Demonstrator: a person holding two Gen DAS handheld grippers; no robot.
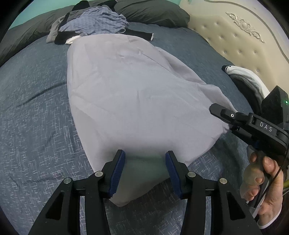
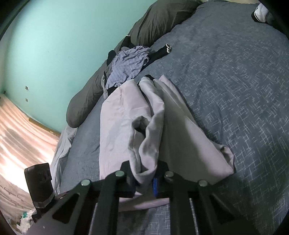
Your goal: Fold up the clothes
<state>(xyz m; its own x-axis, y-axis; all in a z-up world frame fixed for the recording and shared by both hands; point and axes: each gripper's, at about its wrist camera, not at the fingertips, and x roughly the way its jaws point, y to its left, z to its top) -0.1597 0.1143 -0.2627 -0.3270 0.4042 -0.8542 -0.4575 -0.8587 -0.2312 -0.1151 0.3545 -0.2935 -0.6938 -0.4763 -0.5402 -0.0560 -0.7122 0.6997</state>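
Your right tongs (image 2: 144,180) are clenched on a bunched edge of the pale lilac, thin cotton garment (image 1: 126,94), lifting that side off the bed. Your left tongs (image 1: 145,171) stand released, blue pads apart, with the garment's near edge lying between them but not pinched. The garment stretches lengthwise down the middle of the blue-grey woven bedspread (image 1: 36,108), its far end touching the heap of checked blue and black clothes (image 1: 94,23) near the dark pillows (image 1: 153,12). Judging from this, the thin cloth could slip from the right tongs' small bite, or dragging could pull the heap along; closing the left tongs on one layer only would skew any fold
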